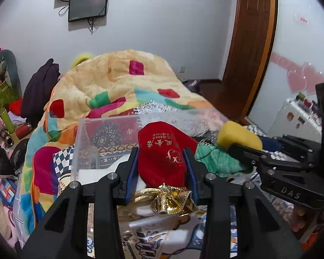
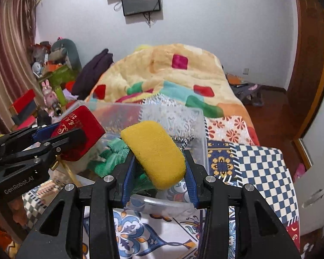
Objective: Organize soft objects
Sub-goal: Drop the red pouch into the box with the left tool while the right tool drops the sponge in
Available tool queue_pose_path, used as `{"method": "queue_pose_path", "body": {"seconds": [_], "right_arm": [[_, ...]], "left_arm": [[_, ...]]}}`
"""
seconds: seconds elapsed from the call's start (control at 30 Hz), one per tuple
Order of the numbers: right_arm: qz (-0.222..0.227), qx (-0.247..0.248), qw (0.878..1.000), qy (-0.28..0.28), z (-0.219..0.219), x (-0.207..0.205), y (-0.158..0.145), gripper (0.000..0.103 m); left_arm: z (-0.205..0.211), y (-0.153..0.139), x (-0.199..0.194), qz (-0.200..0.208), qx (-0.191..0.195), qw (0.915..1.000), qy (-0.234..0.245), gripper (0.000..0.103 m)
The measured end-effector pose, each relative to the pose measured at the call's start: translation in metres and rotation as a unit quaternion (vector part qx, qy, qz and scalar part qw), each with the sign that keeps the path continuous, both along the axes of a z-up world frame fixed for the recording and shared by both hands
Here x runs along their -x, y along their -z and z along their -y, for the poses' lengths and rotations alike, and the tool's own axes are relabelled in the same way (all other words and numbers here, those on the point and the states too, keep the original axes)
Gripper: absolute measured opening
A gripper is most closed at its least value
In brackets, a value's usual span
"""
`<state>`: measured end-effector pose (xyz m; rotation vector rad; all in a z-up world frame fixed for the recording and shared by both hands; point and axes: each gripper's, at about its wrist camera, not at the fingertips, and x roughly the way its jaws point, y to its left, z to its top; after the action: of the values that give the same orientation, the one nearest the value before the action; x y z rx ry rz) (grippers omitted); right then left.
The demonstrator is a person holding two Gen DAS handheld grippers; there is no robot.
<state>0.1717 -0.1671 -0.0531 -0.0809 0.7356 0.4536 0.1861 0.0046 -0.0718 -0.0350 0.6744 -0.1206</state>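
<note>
My left gripper [image 1: 162, 168] is shut on a red velvet pouch [image 1: 162, 151] with gold lettering and a gold drawstring top, held above the near rim of a clear plastic box [image 1: 84, 138]. My right gripper [image 2: 158, 172] is shut on a yellow sponge [image 2: 153, 151], held over the same box [image 2: 203, 133]. A green knitted cloth [image 2: 112, 155] lies inside the box; it also shows in the left wrist view [image 1: 218, 159]. The pouch [image 2: 80, 129] and left gripper show at the left of the right wrist view. The sponge [image 1: 237, 136] shows at the right of the left wrist view.
The box stands on a bed with a patterned patchwork sheet [image 2: 259, 168]. A bunched colourful quilt [image 1: 110, 82] rises behind it. A cluttered shelf with toys and boxes [image 2: 47, 71] is at the left. A wooden door [image 1: 248, 32] and a white cabinet [image 2: 313, 190] are at the right.
</note>
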Motion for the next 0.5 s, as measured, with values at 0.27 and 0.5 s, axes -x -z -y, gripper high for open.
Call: {"method": "queue_pose_path", "body": {"seconds": [0.27, 0.5], "right_arm": [[-0.011, 0.007, 1.0, 0.002, 0.003, -0.004, 0.001, 0.046], [0.004, 0.015, 1.0, 0.0, 0.005, 0.004, -0.009, 0.062]], "left_arm": [[0.003, 0.01, -0.003, -0.021, -0.01, 0.9997, 0.006, 0.057], [-0.004, -0.007, 0.018, 0.001, 0.004, 1.0, 0.006, 0.064]]}}
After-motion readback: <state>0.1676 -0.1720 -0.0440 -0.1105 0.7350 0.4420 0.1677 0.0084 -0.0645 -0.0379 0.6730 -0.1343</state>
